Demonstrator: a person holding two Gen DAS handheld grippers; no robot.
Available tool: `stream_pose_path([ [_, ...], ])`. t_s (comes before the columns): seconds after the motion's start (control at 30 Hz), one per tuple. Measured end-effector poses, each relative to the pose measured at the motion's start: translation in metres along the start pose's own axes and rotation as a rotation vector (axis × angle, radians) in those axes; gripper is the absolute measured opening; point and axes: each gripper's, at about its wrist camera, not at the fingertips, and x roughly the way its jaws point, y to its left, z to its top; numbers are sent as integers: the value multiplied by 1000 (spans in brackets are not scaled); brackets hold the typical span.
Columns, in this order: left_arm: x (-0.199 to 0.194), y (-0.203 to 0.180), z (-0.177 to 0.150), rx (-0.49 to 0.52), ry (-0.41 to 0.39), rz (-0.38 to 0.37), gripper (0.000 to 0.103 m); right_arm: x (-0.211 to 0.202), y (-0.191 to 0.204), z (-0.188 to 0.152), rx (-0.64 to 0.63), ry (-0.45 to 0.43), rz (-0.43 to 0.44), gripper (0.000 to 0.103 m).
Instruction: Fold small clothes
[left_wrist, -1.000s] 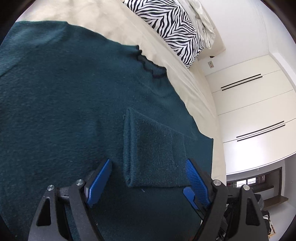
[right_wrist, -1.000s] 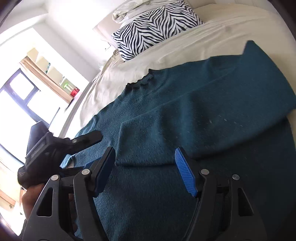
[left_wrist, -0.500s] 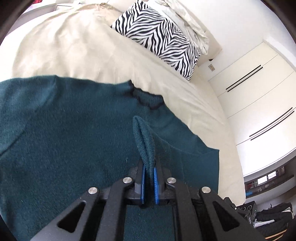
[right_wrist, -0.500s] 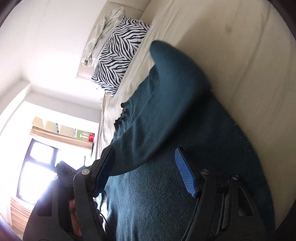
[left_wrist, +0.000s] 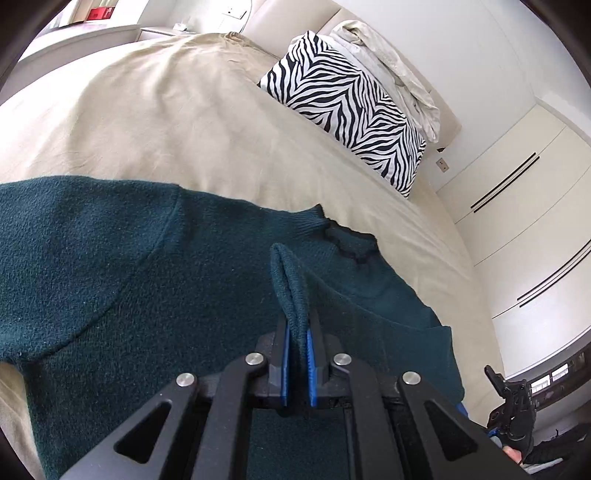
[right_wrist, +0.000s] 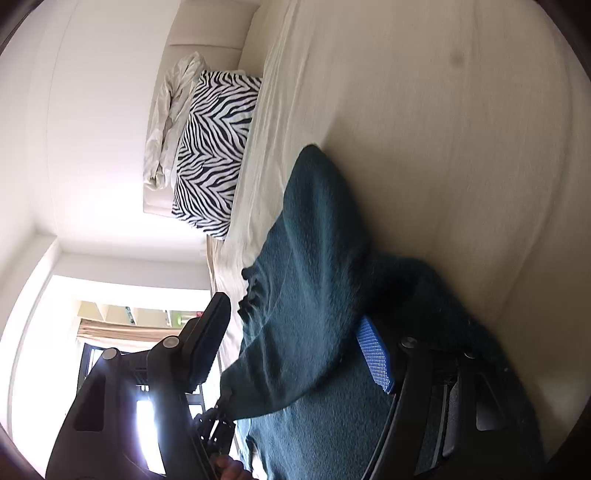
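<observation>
A dark teal sweater (left_wrist: 110, 280) lies spread on the beige bed (left_wrist: 147, 122), its frilled neck opening (left_wrist: 351, 243) toward the pillow. My left gripper (left_wrist: 295, 362) is shut on the sleeve cuff (left_wrist: 290, 284), which stands up as a narrow fold from between the blue pads. In the right wrist view the picture is rolled sideways. My right gripper (right_wrist: 291, 350) stands open over the sweater (right_wrist: 314, 258), with a raised fold of the knit between its fingers and the blue pad (right_wrist: 373, 354) beside the cloth, not pressing it.
A zebra-print pillow (left_wrist: 347, 114) and a crumpled white cloth (left_wrist: 391, 66) rest against the headboard. White wardrobe doors (left_wrist: 517, 206) line the right side. A bright window (right_wrist: 110, 314) lies past the bed's other side. A hand (right_wrist: 229, 469) shows low in the right wrist view.
My left gripper closed on the sleeve cuff and raised it off the sweater. The right gripper rolled sideways and moved across the sweater, still open.
</observation>
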Motion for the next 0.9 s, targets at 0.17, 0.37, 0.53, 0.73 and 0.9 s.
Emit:
stream_pose_path([
  [0.17,21,17,-10,-23,25,35,8,-11,-15,11,39,-47,29,63],
  [0.37,25,25,-20,9,17,30,11,-22,-26,5,17,-59,16,59],
  [0.53,25,28,-27,16,-3,12,11,-44,10,6,-114,-87,-64,63],
  [0.73,28,35,-32,24,-19,-5,13,7,63,38,-262,21,-30,63],
  [0.9,28,41,-32,14,-22,-26,13,81,57,65,-225,183,-42,63],
])
